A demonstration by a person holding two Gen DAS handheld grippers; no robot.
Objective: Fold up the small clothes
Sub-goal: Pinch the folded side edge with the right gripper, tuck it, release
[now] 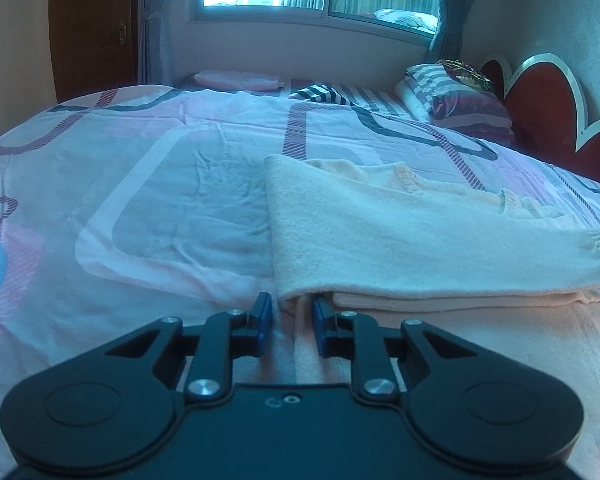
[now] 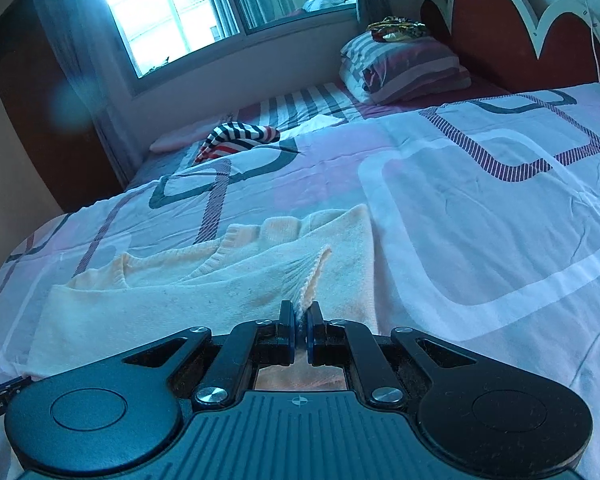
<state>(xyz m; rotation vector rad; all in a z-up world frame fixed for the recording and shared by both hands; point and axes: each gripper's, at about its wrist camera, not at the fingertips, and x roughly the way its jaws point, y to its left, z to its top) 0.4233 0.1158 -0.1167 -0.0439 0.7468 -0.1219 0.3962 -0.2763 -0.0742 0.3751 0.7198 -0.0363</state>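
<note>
On the patterned bedspread (image 1: 180, 184) lies the cream sweater (image 1: 400, 240), partly folded. My right gripper (image 2: 299, 320) pinches its ribbed cuff (image 2: 314, 276); my left gripper (image 1: 292, 312) is spread apart at the sweater's near corner. Striped pillows (image 2: 404, 68) sit by the headboard (image 2: 500, 32).

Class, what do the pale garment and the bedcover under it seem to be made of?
Pale garment: likely a soft knit, wool or acrylic; fuzzy matte surface and ribbed cuffs. Bedcover: probably thin woven cotton or a blend; smooth, printed, with fine creases.
</note>
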